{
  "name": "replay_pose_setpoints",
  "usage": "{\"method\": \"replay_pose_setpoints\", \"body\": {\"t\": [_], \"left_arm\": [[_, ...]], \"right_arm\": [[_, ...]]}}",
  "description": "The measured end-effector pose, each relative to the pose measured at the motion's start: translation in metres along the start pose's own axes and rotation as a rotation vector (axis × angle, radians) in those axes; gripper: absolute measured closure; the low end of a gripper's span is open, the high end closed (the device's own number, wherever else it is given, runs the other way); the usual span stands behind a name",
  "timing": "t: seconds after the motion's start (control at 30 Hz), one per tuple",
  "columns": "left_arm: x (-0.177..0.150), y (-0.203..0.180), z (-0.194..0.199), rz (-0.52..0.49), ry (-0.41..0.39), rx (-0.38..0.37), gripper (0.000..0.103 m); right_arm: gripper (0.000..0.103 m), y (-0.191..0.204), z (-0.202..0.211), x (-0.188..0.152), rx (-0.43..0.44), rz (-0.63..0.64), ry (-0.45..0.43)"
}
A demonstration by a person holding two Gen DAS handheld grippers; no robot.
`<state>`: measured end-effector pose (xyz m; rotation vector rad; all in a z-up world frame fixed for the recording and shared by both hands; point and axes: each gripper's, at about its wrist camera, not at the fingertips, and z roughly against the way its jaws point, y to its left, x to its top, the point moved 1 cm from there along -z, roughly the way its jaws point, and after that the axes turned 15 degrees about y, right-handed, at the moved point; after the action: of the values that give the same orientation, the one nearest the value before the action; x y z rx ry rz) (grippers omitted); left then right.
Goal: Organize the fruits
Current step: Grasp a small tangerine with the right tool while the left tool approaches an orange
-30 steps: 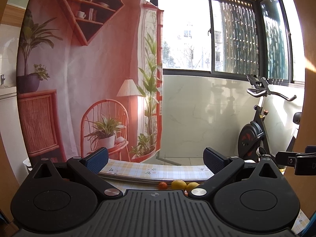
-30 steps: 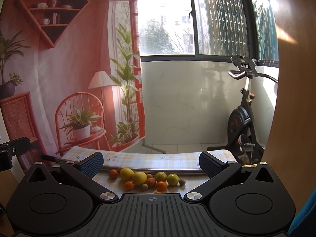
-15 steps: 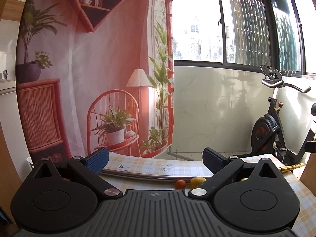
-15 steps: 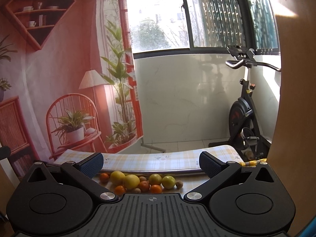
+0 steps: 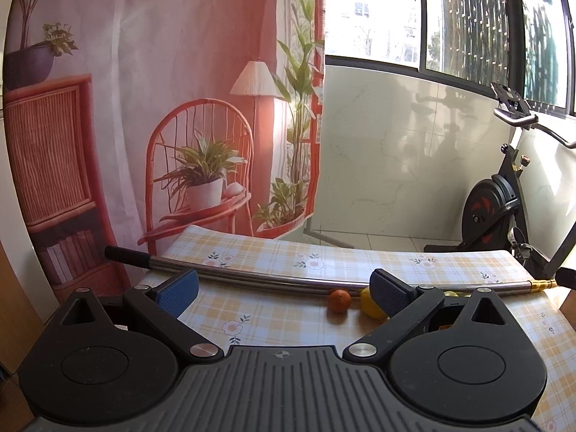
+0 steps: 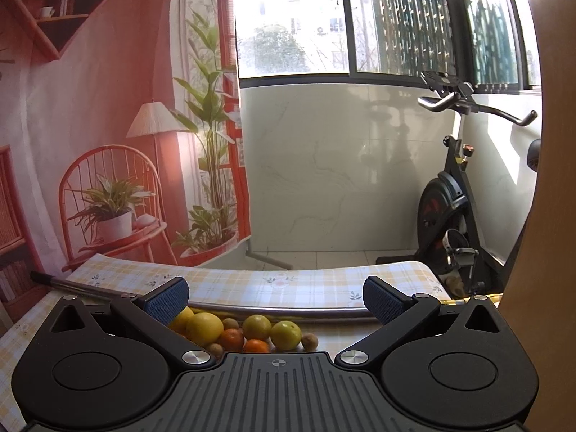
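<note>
Fruits (image 6: 248,331) sit bunched against the metal rod (image 6: 288,311), so with both jaws wide and empty I could easily nudge neighbors rolling.

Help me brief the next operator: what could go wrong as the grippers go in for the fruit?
1. The fruit pile is tightly clustered, so closing the open right gripper on one piece may nudge its round neighbours rolling.
2. The metal rod lies just behind the pile; fingers reaching past could strike it.
3. The left gripper sees the lemon partly hidden by its own finger, so aiming there is uncertain.
</note>
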<state>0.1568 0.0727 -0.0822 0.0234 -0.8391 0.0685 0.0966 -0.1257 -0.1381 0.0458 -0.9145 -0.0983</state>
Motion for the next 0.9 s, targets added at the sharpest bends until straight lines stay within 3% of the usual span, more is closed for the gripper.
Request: {"method": "replay_pose_setpoints", "body": {"t": [0.13,0.23,0.37,0.5,0.63,0.7,0.77,0.9], "left_arm": [[-0.002,0.005,-0.022,0.019,0.076,-0.028,0.001],[-0.005,0.010,-0.035,0.041,0.106,-0.036,0.001],[-0.006,0.015,-0.048,0.056,0.113,-0.022,0.001],[-0.007,0.011,-0.056,0.052,0.121,-0.004,0.001],[-0.006,0.009,-0.064,0.037,0.118,-0.001,0.001],[-0.005,0.007,-0.067,0.025,0.110,-0.008,0.001],[-0.006,0.001,-0.070,0.001,0.116,-0.006,0.002],[-0.006,-0.008,-0.083,-0.044,0.130,0.019,0.004]], "right_arm": [[0.000,0.021,-0.031,-0.009,0.068,0.095,0.071],[0.000,0.033,-0.050,-0.015,0.066,0.136,0.108],[0.003,0.044,-0.078,-0.023,0.128,0.151,0.168],[0.003,0.050,-0.100,-0.030,0.126,0.161,0.184],[0.003,0.038,-0.129,-0.039,0.132,0.110,0.264],[0.008,0.031,-0.144,-0.044,0.126,0.074,0.284],[0.024,0.026,-0.155,-0.047,0.121,0.056,0.292],[0.034,0.016,-0.175,-0.054,0.143,0.028,0.338]]}}
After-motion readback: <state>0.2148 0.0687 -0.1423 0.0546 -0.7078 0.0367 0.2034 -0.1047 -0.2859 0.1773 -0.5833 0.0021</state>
